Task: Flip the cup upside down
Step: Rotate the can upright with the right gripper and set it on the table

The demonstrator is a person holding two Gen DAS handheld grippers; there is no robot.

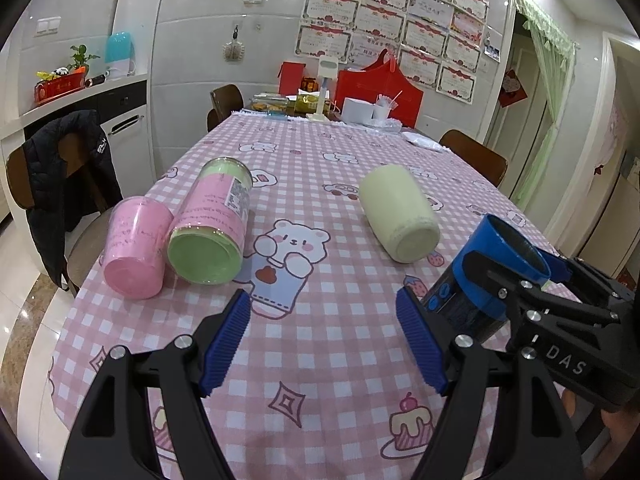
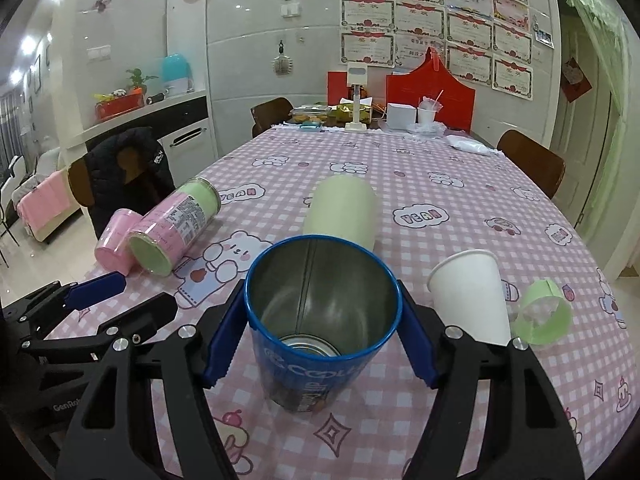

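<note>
My right gripper [image 2: 320, 324] clamps the blue cup [image 2: 320, 320] between its blue pads, one pressed to each side of the rim; the cup stands mouth-up at the near edge of the table [image 2: 460, 168], its metal inside and bottom plainly showing. From the left wrist camera the same blue cup [image 1: 500, 264] sits at the right of the scene, held by the right gripper [image 1: 520, 280], though I cannot tell from either view whether its base touches the checked pink tablecloth [image 1: 320, 160] or hangs just above it. My left gripper [image 1: 324, 340] hovers over the near part of the table with its jaws spread wide and nothing between them.

On the left lie a pink cup [image 1: 134, 248] and, touching it, a green canister with a pink label [image 1: 212, 226], both on their sides with bases toward me. A pale yellow cup [image 1: 400, 214] lies on its side near the middle, just beyond the blue one. To the right of the blue cup, a white paper cup [image 2: 472, 296] is tipped over beside a small green ring-shaped cup [image 2: 546, 312]. At the far end stand a red bag [image 2: 432, 92] and a white box [image 2: 400, 116]
</note>
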